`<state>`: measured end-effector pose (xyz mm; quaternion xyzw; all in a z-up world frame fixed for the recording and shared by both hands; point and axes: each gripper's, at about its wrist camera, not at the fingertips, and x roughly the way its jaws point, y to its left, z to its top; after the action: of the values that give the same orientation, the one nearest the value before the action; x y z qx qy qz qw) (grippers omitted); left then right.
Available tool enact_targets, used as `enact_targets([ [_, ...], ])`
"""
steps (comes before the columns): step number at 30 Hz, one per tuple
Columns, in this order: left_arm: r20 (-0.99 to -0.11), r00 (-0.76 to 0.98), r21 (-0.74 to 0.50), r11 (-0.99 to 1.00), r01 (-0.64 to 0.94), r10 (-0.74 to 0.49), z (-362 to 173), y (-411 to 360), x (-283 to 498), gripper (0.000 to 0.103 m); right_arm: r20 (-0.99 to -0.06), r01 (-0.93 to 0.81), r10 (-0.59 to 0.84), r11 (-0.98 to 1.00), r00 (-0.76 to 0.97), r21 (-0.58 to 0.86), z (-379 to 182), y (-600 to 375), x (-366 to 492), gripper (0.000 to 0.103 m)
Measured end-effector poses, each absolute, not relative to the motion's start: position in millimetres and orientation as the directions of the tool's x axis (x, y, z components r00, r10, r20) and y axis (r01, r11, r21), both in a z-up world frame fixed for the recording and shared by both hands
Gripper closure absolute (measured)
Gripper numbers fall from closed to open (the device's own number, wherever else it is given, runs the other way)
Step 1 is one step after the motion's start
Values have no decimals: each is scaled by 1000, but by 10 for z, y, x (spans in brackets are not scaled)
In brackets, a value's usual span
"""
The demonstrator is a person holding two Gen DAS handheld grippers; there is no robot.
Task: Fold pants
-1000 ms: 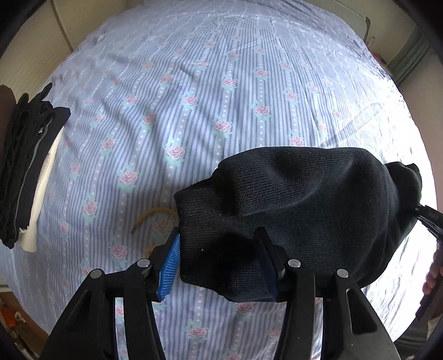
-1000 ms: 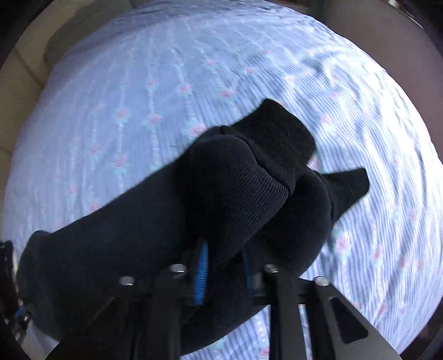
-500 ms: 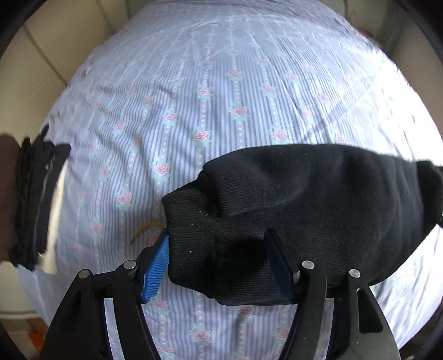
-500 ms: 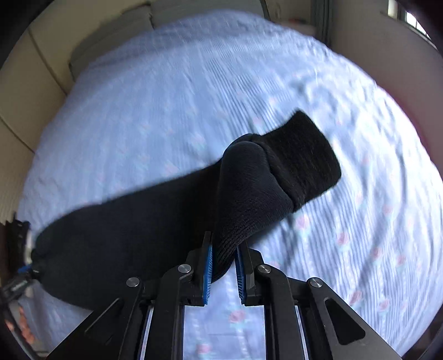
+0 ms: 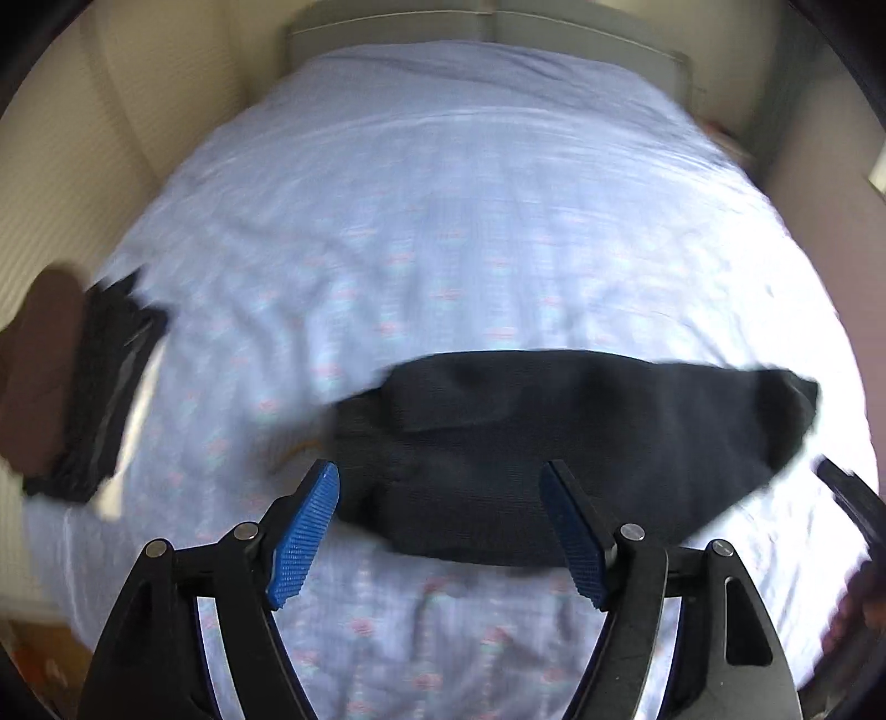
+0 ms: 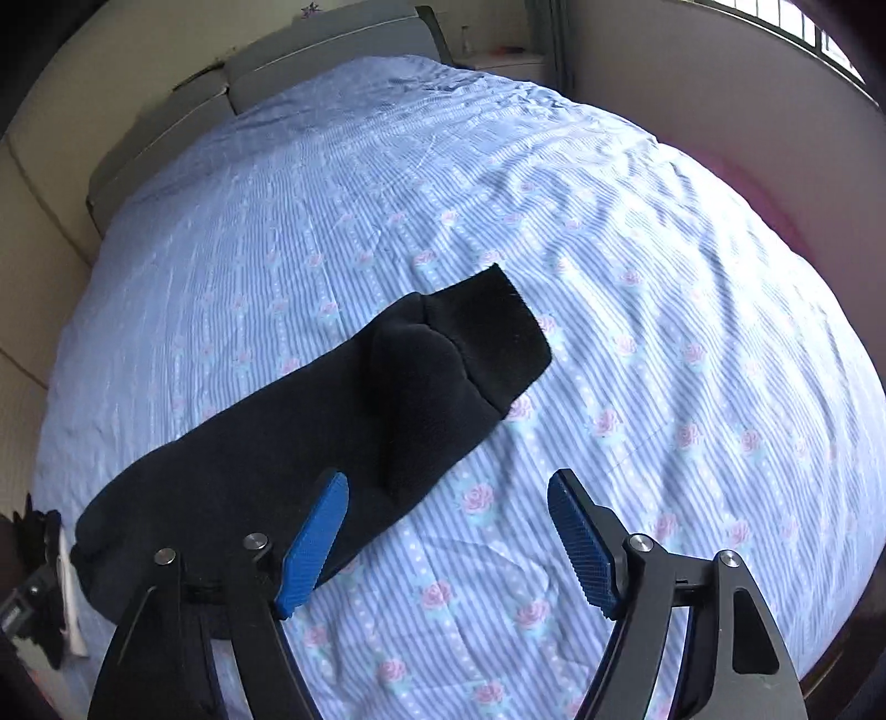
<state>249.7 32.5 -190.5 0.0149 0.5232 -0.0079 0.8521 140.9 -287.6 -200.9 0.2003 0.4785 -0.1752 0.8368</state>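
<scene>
The black knit pants (image 5: 559,437) lie folded in a long bundle on the bed, also seen in the right wrist view (image 6: 310,443). My left gripper (image 5: 443,526) is open and empty, its blue pads wide apart just in front of the bundle's near edge. My right gripper (image 6: 443,531) is open and empty, raised above the bed; its left pad (image 6: 315,543) shows over the bundle's near edge. A folded cuff end (image 6: 493,327) points to the far right.
The bed has a blue striped cover with pink roses (image 6: 637,310). A pile of folded dark clothes (image 5: 105,387) with a white piece under it sits at the bed's left edge. A headboard (image 6: 310,50) and walls surround the bed.
Both grippers have opened and let go of the pants, then pulled back and up. The pants now rest flat on the bed.
</scene>
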Motion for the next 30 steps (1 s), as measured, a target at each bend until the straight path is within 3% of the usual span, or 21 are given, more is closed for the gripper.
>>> enact_targets([
  [8, -889, 365, -123, 914, 387, -275, -2154, -834, 2633, 59, -867, 536, 49, 768, 497, 351, -2413, -3588, 1594, 30],
  [13, -915, 287, -98, 847, 523, -283, -2488, -1546, 2775, 70, -850, 476, 127, 782, 512, 403, -2541, -3680, 1780, 30],
  [18, -976, 183, -7, 864, 503, -114, -3076, -1639, 2934, 79, -849, 447, 206, 777, 486, 444, -2780, -3725, 2105, 31],
  [21, -977, 134, -96, 903, 419, -165, -3202, -1386, 3032, 80, -828, 434, 274, 747, 489, 503, -2945, -3794, 2229, 31],
  [23, -977, 118, -127, 926, 355, -179, -3238, -1231, 3110, 96, -818, 421, 303, 739, 490, 526, -3050, -3828, 2299, 31],
  [24, -976, 104, -152, 936, 318, -194, -3261, -1139, 3158, 99, -814, 414, 311, 739, 491, 532, -3087, -3839, 2324, 29],
  [27, -963, 63, -240, 940, 242, -262, -3299, -964, 3239, 98, -798, 413, 346, 714, 493, 565, -3164, -3865, 2394, 27],
  [30, -971, 66, -206, 943, 263, -230, -3295, -993, 3226, 98, -779, 401, 377, 697, 500, 594, -3184, -3838, 2530, 27],
])
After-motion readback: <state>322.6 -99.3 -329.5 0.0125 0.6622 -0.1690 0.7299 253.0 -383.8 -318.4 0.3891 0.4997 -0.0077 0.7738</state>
